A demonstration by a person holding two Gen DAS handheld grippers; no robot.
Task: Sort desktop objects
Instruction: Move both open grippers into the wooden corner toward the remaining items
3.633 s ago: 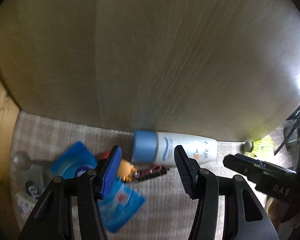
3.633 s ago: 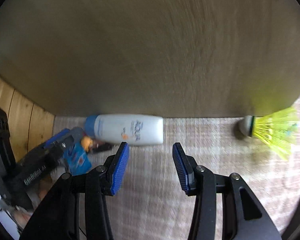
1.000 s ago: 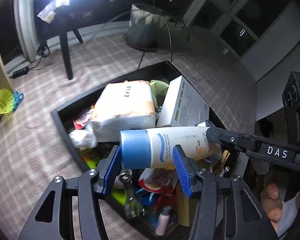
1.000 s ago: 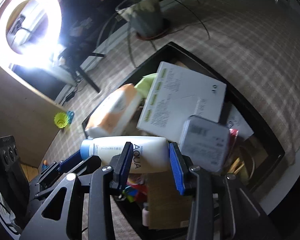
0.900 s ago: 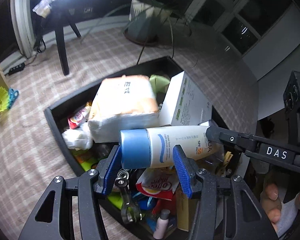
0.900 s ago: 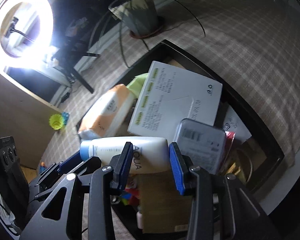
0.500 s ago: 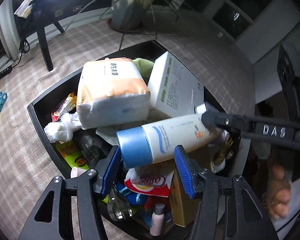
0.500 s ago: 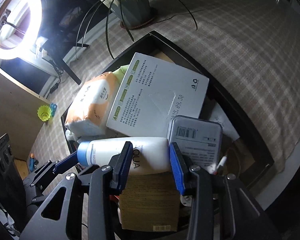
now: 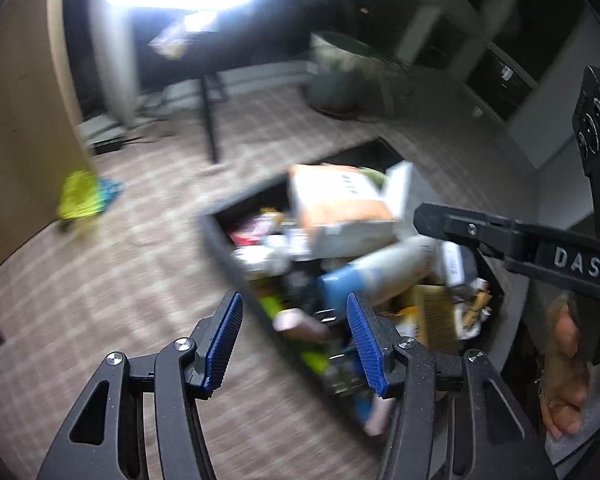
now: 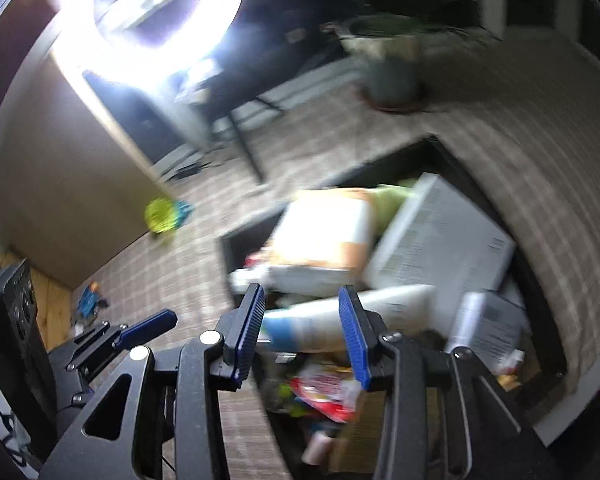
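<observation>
Blurred. White sunscreen tube (image 10: 340,316) with blue cap lying across the heap in a black storage box (image 10: 452,160) near the cloth-covered table's right edge. Left gripper (image 9: 296,340) and right gripper (image 10: 300,332) both spread, empty. "DAS" legible on the right gripper, in the left view only.

the counter (image 9: 112,280) wears a beige-and-white checked cloth and runs under and ahead of both pairs of jaws. a black rectangular tray (image 10: 452,160), heaped with packets and boxes, sits on it ahead and right of the jaws. a blurred yellow-green feathered shuttlecock (image 9: 78,200) lies far ahead on the left, beside something teal. a small blue-and-orange item (image 10: 90,300) lies further left.
</observation>
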